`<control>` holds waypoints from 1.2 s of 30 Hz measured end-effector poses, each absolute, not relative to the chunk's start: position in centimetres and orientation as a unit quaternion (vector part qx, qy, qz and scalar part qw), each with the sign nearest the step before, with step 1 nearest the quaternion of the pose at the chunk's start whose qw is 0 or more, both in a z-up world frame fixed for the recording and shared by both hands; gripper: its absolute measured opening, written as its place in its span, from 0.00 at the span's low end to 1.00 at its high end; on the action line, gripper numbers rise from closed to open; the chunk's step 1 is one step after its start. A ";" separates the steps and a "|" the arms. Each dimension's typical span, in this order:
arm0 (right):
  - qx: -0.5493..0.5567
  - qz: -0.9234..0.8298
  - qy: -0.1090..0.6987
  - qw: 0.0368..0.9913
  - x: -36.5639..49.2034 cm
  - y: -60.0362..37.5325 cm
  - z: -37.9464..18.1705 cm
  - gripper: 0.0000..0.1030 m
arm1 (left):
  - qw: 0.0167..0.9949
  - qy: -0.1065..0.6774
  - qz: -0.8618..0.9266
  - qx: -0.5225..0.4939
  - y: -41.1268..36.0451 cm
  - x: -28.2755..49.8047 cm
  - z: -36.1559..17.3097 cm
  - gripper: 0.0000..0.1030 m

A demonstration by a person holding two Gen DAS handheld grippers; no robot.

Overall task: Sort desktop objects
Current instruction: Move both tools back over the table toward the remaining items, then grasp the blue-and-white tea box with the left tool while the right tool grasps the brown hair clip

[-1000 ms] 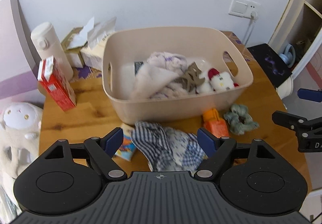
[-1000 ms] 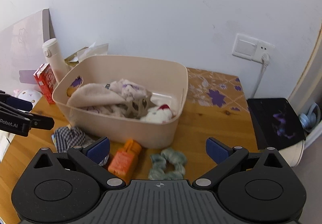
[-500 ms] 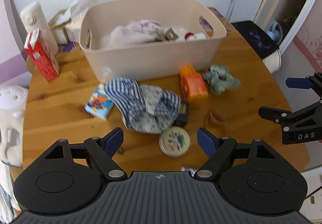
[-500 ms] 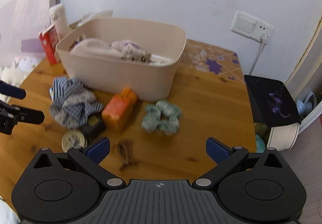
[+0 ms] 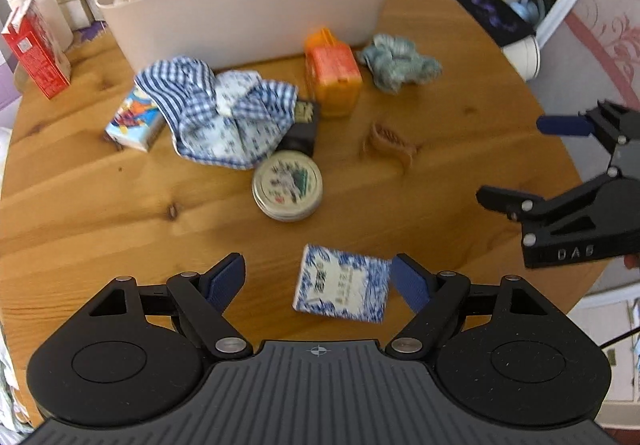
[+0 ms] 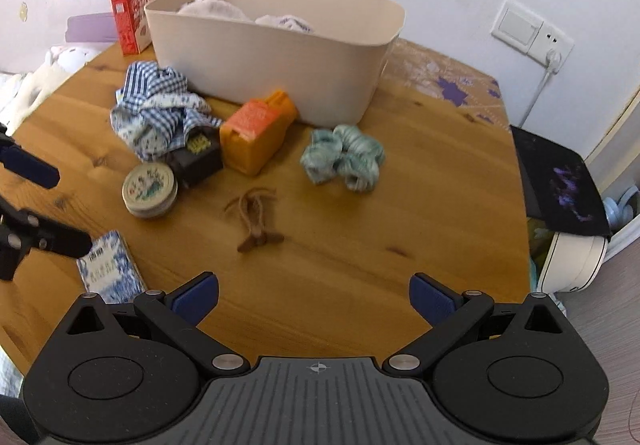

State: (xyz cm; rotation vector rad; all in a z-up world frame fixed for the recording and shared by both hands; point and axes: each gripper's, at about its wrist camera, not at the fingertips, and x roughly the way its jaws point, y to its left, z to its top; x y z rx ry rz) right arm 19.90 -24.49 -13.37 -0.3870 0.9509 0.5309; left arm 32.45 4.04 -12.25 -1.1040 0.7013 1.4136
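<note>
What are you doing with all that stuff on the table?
A person is tidying a messy wooden table with a hand-held gripper in each hand. Both are open and empty right now. The left hand-held gripper hovers low over a blue-and-white patterned box, which sits between its fingers. The right hand-held gripper waits above bare wood. A round tin, an orange bottle, a checkered cloth and a green scrunchie lie loose in front of the beige bin.

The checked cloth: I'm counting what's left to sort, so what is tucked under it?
Under the checked cloth, a colourful small carton pokes out on one side and a dark box on the other. Anything fully beneath the cloth is hidden.
</note>
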 end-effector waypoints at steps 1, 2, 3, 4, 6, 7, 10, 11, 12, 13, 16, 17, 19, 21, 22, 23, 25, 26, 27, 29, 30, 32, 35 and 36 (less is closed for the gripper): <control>-0.181 0.251 0.451 0.837 19.9 -24.5 -13.6 1.00 | 0.571 0.302 0.600 -0.472 4.0 32.7 -12.5 0.79; -0.180 0.251 0.453 0.836 20.0 -24.6 -13.8 1.00 | 0.570 0.304 0.596 -0.476 4.1 32.9 -12.8 0.79; -0.179 0.251 0.454 0.836 20.0 -24.7 -14.0 1.00 | 0.569 0.306 0.594 -0.479 4.1 33.0 -13.1 0.79; -0.178 0.251 0.455 0.835 20.1 -24.7 -14.1 1.00 | 0.568 0.308 0.591 -0.482 4.2 33.1 -13.4 0.79; -0.175 0.252 0.456 0.835 20.1 -24.8 -14.5 1.00 | 0.564 0.310 0.588 -0.490 4.4 33.4 -13.9 0.79; -0.173 0.254 0.457 0.835 20.2 -24.8 -14.6 1.00 | 0.563 0.311 0.584 -0.494 4.5 33.5 -14.2 0.79; -0.172 0.260 0.462 0.830 20.4 -24.6 -15.2 1.00 | 0.559 0.315 0.576 -0.506 4.7 33.9 -14.9 0.79; -0.172 0.263 0.463 0.829 20.4 -24.4 -15.4 1.00 | 0.558 0.317 0.573 -0.509 4.9 34.0 -15.2 0.79; -0.172 0.264 0.464 0.828 20.5 -24.2 -15.5 1.00 | 0.556 0.319 0.572 -0.512 5.0 34.1 -15.5 0.79; -0.172 0.266 0.465 0.827 20.6 -24.1 -15.7 1.00 | 0.554 0.321 0.571 -0.513 5.1 34.2 -15.8 0.79; -0.170 0.272 0.466 0.824 20.9 -23.6 -16.2 1.00 | 0.541 0.327 0.577 -0.518 5.5 34.1 -16.9 0.79; -0.170 0.274 0.467 0.824 21.0 -23.4 -16.4 1.00 | 0.536 0.328 0.578 -0.520 5.6 34.0 -17.2 0.79; -0.169 0.279 0.464 0.824 21.2 -23.0 -16.6 1.00 | 0.531 0.328 0.581 -0.522 5.7 33.8 -17.7 0.80; -0.170 0.282 0.460 0.824 21.4 -22.6 -17.0 1.00 | 0.527 0.329 0.593 -0.512 5.9 33.5 -17.8 0.81; -0.171 0.282 0.458 0.826 21.5 -22.4 -17.2 1.00 | 0.525 0.329 0.597 -0.510 6.0 33.3 -17.8 0.81; -0.171 0.280 0.456 0.827 21.7 -22.2 -17.4 1.00 | 0.523 0.327 0.600 -0.509 6.2 33.1 -17.9 0.81; -0.169 0.277 0.454 0.830 21.9 -21.9 -17.8 1.00 | 0.517 0.321 0.607 -0.512 6.4 32.5 -17.9 0.81; -0.168 0.277 0.453 0.831 22.0 -21.7 -18.0 1.00 | 0.513 0.318 0.611 -0.512 6.5 32.2 -18.0 0.81; -0.167 0.278 0.452 0.831 22.1 -21.4 -18.1 1.00 | 0.510 0.316 0.614 -0.513 6.6 31.9 -18.0 0.81; -0.169 0.280 0.448 0.832 22.3 -20.9 -18.4 1.00 | 0.504 0.315 0.619 -0.514 6.7 31.4 -18.1 0.81; -0.170 0.281 0.446 0.833 22.3 -20.7 -18.5 1.00 | 0.502 0.314 0.621 -0.514 6.7 31.2 -18.1 0.81; -0.172 0.285 0.444 0.832 22.5 -20.1 -18.6 1.00 | 0.500 0.312 0.624 -0.514 6.7 30.9 -18.1 0.81; -0.172 0.290 0.443 0.830 22.8 -19.4 -18.8 0.97 | 0.496 0.313 0.630 -0.508 6.6 30.8 -18.1 0.78; -0.172 0.291 0.443 0.830 22.9 -19.2 -18.9 0.92 | 0.494 0.313 0.633 -0.507 6.6 30.8 -18.1 0.76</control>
